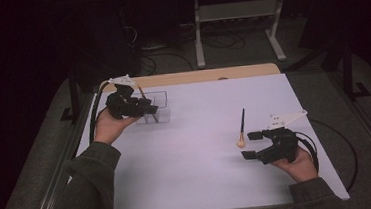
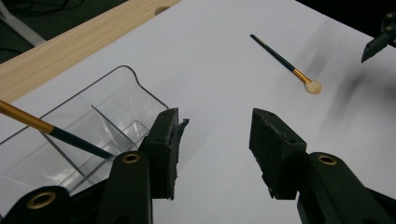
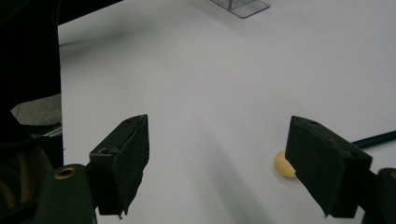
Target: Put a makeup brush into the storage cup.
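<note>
Hovering at the far left of the bench (image 1: 205, 183), the left gripper (image 2: 215, 140) has its jaws about halfway apart with nothing between them; bare white surface shows in the gap. Just beside its left jaw stands a clear plastic organizer (image 2: 93, 112) with divided compartments, and a brush (image 2: 51, 130) with a gold ferrule and dark handle leans tilted inside it. In the high view the same organizer (image 1: 161, 109) sits near the wooden back edge of the bench, with the left gripper (image 1: 146, 107) right against it.

Well apart from there, the right gripper (image 3: 217, 163) rests low over the bench near the right side, jaws spread wide and empty. A second brush (image 1: 242, 127) lies flat on the white surface just beside it, its pale bristle tip (image 3: 282, 165) next to the right jaw, not between the pads, its dark handle pointing away toward the back of the bench.
</note>
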The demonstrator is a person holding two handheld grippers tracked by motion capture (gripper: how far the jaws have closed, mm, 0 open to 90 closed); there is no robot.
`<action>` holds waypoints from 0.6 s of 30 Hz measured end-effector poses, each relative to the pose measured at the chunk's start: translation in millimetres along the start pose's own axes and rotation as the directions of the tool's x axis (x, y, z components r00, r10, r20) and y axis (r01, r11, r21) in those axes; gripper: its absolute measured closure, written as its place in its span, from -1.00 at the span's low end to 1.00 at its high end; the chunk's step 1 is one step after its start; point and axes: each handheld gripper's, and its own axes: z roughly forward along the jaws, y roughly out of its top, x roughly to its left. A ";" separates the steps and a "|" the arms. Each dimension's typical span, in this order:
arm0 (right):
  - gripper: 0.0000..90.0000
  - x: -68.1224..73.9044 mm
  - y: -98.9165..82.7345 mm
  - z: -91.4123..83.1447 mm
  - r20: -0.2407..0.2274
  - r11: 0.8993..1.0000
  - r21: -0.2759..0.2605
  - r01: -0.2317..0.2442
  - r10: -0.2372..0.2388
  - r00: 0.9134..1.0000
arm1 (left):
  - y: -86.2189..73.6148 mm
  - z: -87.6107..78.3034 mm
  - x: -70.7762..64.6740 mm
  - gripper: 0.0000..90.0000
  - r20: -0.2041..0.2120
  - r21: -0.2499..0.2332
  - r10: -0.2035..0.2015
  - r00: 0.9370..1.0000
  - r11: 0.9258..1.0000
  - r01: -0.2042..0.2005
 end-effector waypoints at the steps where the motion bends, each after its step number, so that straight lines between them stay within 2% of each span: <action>1: -0.54 -0.6 -0.2 -0.7 0.000 1.000 -0.001 0.006 -0.006 1.000 | -0.4 -0.2 -0.9 0.16 0.002 -0.001 0.000 1.000 1.000 0.000; 8: -0.54 -0.8 -0.5 -0.7 0.006 1.000 0.003 0.004 -0.004 1.000 | -3.6 0.3 -8.1 0.10 0.012 -0.002 0.007 1.000 1.000 -0.007; 15: -0.53 -0.6 -0.4 -2.3 0.018 1.000 0.002 0.005 -0.005 1.000 | -4.6 -0.5 -18.7 0.07 0.023 -0.001 0.033 0.999 0.999 -0.033; 18: -0.53 -0.5 -0.5 -3.7 0.022 1.000 0.004 0.004 -0.004 1.000 | -7.4 0.5 -23.1 0.05 0.028 -0.008 0.030 0.999 1.000 -0.030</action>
